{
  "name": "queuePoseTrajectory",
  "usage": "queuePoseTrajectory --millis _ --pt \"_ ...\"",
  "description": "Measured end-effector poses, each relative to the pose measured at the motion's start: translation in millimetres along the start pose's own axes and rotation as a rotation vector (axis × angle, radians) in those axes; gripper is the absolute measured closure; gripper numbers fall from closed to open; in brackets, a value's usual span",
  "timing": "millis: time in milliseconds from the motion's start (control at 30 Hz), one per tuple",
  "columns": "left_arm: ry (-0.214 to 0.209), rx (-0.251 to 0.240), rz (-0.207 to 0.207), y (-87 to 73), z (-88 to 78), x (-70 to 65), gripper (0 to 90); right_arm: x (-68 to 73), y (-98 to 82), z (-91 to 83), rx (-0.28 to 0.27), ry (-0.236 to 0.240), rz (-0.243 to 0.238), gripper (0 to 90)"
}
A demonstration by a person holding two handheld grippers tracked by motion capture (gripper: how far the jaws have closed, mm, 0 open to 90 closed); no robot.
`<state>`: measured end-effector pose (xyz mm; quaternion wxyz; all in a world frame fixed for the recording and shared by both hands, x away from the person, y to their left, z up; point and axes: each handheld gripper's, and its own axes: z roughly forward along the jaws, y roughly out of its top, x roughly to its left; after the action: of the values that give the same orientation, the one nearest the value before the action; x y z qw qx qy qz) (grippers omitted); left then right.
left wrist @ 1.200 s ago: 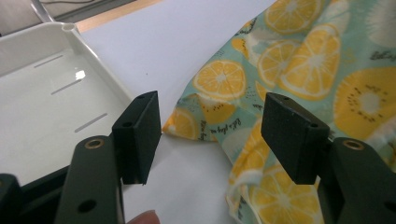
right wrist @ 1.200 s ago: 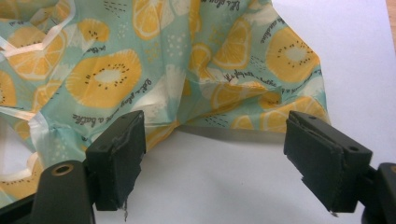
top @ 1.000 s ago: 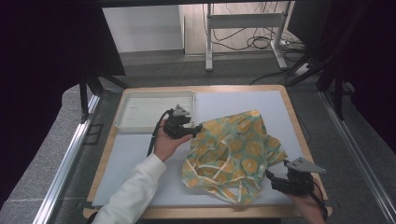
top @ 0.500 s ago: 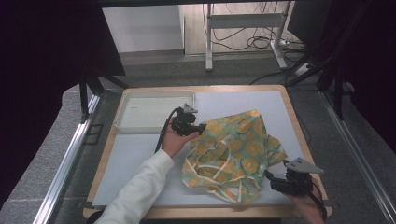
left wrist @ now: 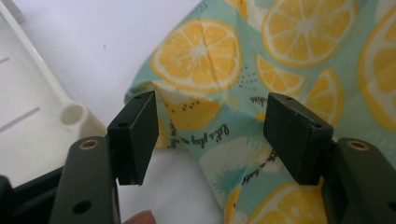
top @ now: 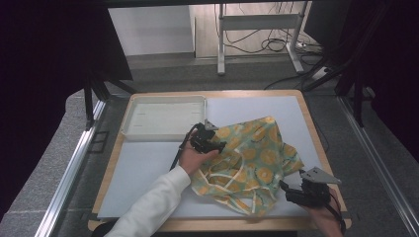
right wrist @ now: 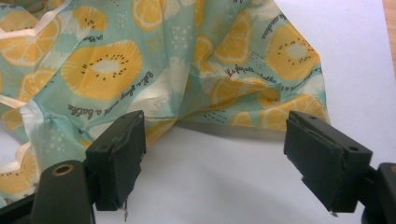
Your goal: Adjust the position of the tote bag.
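A crumpled cloth (top: 249,160) printed with orange slices on pale green lies on the white mat right of centre. My left gripper (top: 213,142) is at the cloth's upper-left corner, jaws just having been opening. In the left gripper view that gripper (left wrist: 212,140) stands open, and the cloth's corner (left wrist: 187,116) lies between and beyond the pads without being pressed. My right gripper (top: 286,190) rests by the cloth's lower-right edge. In the right gripper view it (right wrist: 215,154) is open over bare mat, with the cloth's edge (right wrist: 224,88) just beyond the pads.
A shallow white tray (top: 165,117) stands at the back left of the mat, close to the left gripper; its rim (left wrist: 37,116) is in the left gripper view. The wooden table edge (top: 316,133) frames the mat. Bare mat (top: 143,173) lies at the left.
My left hand has moved right and down onto the cloth's upper-left corner. The right gripper and the cloth have stayed put.
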<state>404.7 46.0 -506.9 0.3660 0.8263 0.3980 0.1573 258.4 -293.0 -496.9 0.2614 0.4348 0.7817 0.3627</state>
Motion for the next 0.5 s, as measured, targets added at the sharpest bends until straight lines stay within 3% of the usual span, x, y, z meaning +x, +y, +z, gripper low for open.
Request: queuePoseTrajectory --millis 333,500 --pt "-0.024 -0.005 -0.055 2.6 12.1 5.5 38.3 0.3 -0.5 1.1 0.006 -0.001 -0.002 21.0" --pt "-0.013 -0.013 -0.062 5.9 18.6 6.1 48.9 0.2 -0.4 0.2 0.004 -0.001 -0.004 21.1"
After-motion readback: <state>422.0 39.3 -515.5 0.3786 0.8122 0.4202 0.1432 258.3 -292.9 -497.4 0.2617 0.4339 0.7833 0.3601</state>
